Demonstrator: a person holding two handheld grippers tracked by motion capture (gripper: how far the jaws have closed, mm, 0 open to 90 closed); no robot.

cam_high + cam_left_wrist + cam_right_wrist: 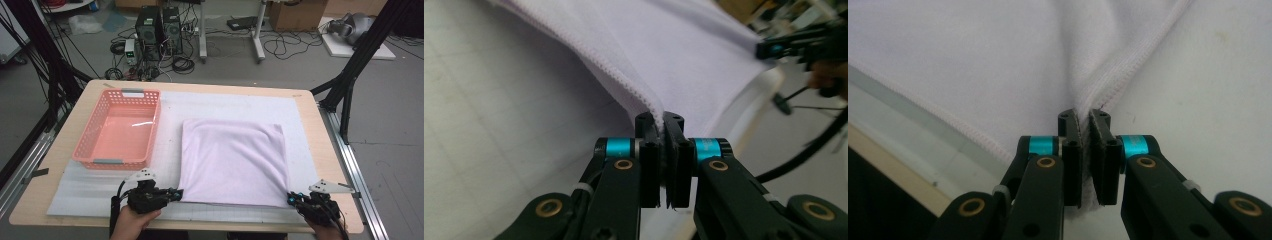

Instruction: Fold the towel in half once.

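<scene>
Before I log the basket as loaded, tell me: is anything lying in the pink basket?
No. In the high view the pink basket shows a bare floor, and the folded lilac cloth lies beside it on the mat.

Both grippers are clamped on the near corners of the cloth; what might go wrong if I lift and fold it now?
1. The left gripper and right gripper each pinch only a thin hemmed corner of the lilac cloth, so a corner may slip out when pulled.
2. The pink basket stands close beside the cloth's left edge; a swinging cloth could catch or nudge it.
3. Uneven lifting could skew the fold.
</scene>
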